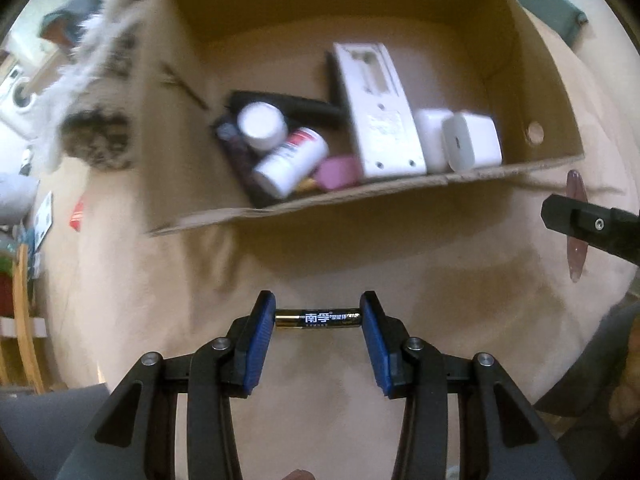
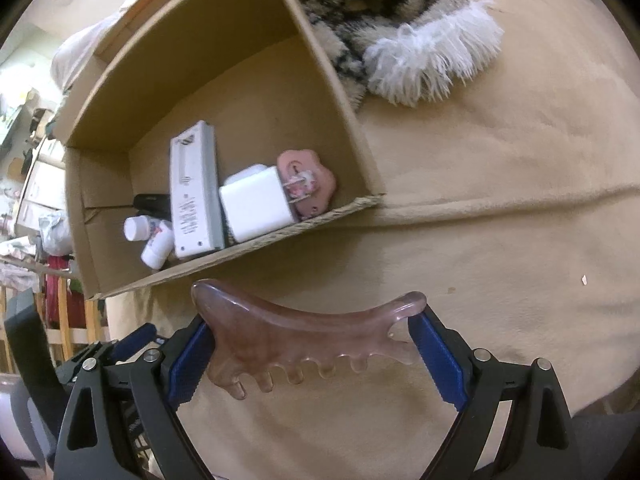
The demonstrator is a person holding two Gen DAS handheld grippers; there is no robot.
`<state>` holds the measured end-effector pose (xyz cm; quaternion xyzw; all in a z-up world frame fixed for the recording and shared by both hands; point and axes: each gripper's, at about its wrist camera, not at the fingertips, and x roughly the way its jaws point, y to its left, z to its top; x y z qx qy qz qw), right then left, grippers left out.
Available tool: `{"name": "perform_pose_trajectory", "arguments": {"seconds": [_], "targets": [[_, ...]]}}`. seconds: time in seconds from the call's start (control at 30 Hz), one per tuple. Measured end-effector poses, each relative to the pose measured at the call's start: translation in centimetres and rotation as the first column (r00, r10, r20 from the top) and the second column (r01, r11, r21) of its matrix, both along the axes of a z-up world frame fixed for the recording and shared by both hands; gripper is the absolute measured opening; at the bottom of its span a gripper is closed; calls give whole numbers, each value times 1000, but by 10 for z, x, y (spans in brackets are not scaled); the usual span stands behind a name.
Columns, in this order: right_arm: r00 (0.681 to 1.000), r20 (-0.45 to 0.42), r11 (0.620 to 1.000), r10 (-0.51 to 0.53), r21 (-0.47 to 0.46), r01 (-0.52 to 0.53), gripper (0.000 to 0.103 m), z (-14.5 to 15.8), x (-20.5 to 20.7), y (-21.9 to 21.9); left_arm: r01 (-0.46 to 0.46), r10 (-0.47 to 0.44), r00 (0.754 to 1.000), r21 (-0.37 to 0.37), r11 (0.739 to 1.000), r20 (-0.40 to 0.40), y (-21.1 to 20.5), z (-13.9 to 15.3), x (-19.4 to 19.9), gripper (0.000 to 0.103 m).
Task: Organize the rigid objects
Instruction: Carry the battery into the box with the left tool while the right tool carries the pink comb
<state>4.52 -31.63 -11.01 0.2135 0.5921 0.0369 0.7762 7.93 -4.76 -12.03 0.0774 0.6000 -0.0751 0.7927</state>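
Clamping battery endwise, left gripper fingers; right gripper fingers grasping pink comb near cardboard box.

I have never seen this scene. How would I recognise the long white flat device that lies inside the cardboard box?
Find the open cardboard box on the tan blanket. Near its front wall, small things lie in a row: two white bottles, then a long device, then white chargers. The white flat device is by far the longest thing there, a slim rectangle with grooves and small screw holes.
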Motion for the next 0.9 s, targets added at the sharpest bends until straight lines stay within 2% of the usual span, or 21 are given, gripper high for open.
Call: {"name": "perform_pose_trajectory", "arguments": {"seconds": [0.17, 0.27, 0.43, 0.57, 0.63, 0.9], "targets": [[998, 63, 1000, 19, -11, -18, 98, 18, -7, 1, -48, 50, 997, -38, 998, 58, 30, 31, -5, 40], [991, 134, 999, 26, -38, -21, 98, 34, -14, 3, -66, 72, 991, -57, 996, 112, 39, 54, -7, 40], [957, 286, 997, 53, -70, -35, 98, 68, -15, 7, -95, 110, 976, -87, 992, 190, 40, 94, 3, 40], [936, 342, 996, 78, -66, -58, 98, 86, -5, 12, -110, 132, 965, -105, 988, 226, 40, 111, 20, 40], [930, 355, 994, 96, -79, -72, 98, 92, 3, 16, -114, 137, 963, -108, 988, 233, 23, 111, 23, 40], [913, 368, 983, 175, -112, -143, 98, 100, 42, 34, -85, 104, 959, -85, 993, 262, 1, 106, 65, 40]]}}
